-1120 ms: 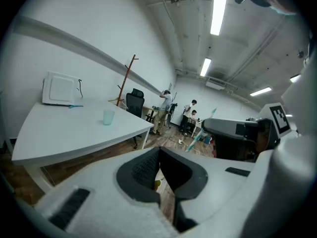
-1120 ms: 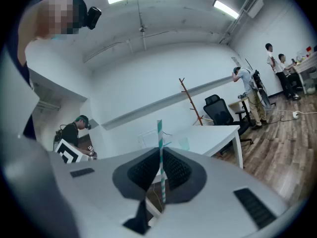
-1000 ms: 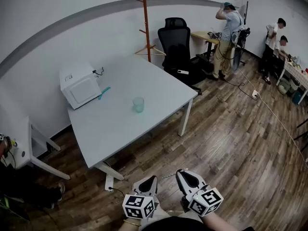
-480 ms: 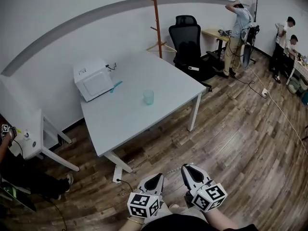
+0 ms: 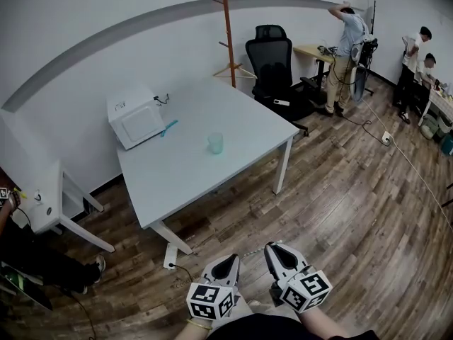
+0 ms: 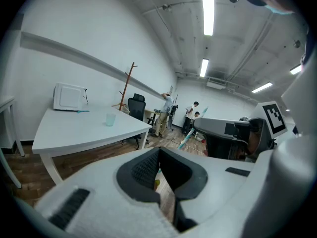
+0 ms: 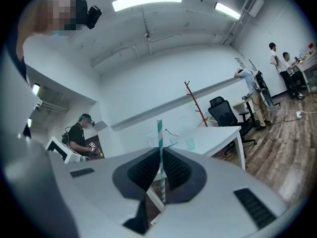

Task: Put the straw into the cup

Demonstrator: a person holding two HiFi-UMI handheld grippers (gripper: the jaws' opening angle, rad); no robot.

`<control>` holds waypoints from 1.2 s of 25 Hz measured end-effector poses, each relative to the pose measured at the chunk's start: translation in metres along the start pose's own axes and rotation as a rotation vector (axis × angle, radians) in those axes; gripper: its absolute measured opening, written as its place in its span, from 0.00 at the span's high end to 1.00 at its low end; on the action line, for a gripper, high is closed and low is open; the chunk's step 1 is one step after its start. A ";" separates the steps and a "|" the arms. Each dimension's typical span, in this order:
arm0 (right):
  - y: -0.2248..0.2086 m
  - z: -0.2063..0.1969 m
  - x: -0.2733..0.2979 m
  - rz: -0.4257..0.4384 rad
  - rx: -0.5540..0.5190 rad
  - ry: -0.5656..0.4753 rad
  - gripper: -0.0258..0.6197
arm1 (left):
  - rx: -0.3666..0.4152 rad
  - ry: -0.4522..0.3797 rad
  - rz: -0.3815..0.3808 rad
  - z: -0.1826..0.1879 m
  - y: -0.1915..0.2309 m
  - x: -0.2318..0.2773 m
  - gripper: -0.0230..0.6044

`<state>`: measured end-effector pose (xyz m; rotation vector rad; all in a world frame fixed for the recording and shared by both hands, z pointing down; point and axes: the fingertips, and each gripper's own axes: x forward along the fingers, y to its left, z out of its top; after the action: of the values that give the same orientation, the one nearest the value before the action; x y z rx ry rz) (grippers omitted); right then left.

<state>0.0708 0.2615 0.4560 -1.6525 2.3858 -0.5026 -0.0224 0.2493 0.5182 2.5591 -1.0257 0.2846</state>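
Your right gripper (image 7: 159,155) is clenched on the teal-and-white striped straw (image 7: 159,133), which stands upright between its pads. Only that gripper's own view shows the grip. Your left gripper (image 6: 159,151) has its jaws pressed together with nothing between them, and its view catches the straw slanting out of the other gripper.

The head view shows both grippers side by side over the wooden floor (image 5: 340,190), well apart from the tabletop (image 5: 184,176). The cup (image 5: 215,142), see-through and pale green, stands upright near the middle of the tabletop, back from every edge. It looks empty, though it is small from where you stand.

A white microwave (image 5: 134,116) sits at the far left corner by the wall, with a small teal item (image 5: 168,127) just beside it. Bare floor lies between you and the tabletop's near edge, and a black office chair (image 5: 272,59) stands beyond the far corner.
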 end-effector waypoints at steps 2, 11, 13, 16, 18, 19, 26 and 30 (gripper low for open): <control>0.000 -0.002 -0.001 0.001 0.003 0.003 0.90 | -0.003 -0.002 0.005 -0.001 0.000 -0.002 0.93; 0.002 -0.008 0.005 0.005 0.014 0.018 0.90 | -0.027 0.011 0.035 -0.007 0.012 -0.009 0.93; -0.001 -0.008 0.007 -0.002 0.017 0.021 0.90 | -0.031 0.017 0.034 -0.008 0.013 -0.006 0.93; -0.006 -0.007 0.011 -0.012 0.019 0.023 0.90 | -0.029 0.024 0.023 -0.007 0.014 0.001 0.93; -0.009 -0.003 0.015 -0.016 0.017 0.021 0.90 | -0.025 0.021 0.018 -0.003 0.017 0.007 0.93; -0.010 -0.002 0.017 -0.017 0.016 0.021 0.90 | -0.024 0.018 0.017 -0.001 0.018 0.010 0.93; -0.017 0.004 0.040 -0.008 0.008 0.028 0.90 | -0.015 0.010 0.004 0.014 0.030 0.032 0.93; -0.024 0.002 0.055 -0.006 0.002 0.035 0.90 | -0.013 0.009 0.000 0.018 0.042 0.045 0.93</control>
<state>0.0723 0.2023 0.4647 -1.6636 2.4044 -0.5390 -0.0186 0.1855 0.5266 2.5436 -1.0207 0.2884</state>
